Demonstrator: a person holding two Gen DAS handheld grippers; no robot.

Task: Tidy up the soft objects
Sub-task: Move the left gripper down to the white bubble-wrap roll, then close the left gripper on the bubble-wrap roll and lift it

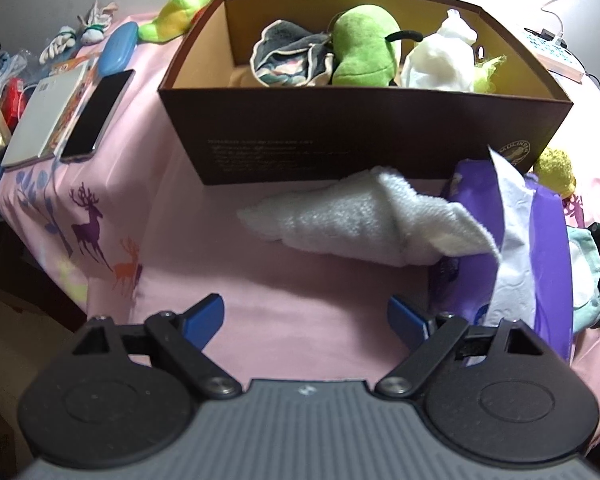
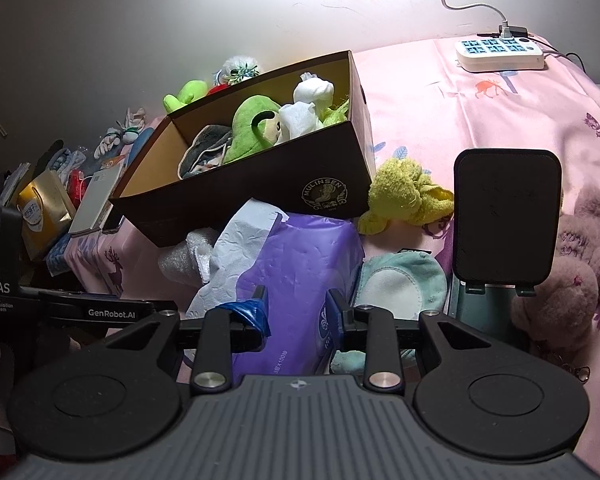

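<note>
A brown cardboard box (image 1: 340,140) stands on the pink cloth and holds a green plush (image 1: 364,44), a dark cloth and white cloths. A rolled white towel (image 1: 352,220) lies in front of the box, just ahead of my left gripper (image 1: 306,320), which is open with nothing between its fingers. A purple tissue pack (image 2: 300,256) with paper sticking out lies beside the towel. My right gripper (image 2: 296,316) is closed on the pack's near end. Right of the box lies a yellow plush (image 2: 404,196), with a teal soft item (image 2: 400,284) nearer.
A phone (image 1: 96,116), a book (image 1: 44,120), a blue case and a light green plush (image 1: 180,8) sit left of the box. A black stand (image 2: 506,216) and a pink bear (image 2: 572,272) are at the right. A power strip (image 2: 500,54) lies far right.
</note>
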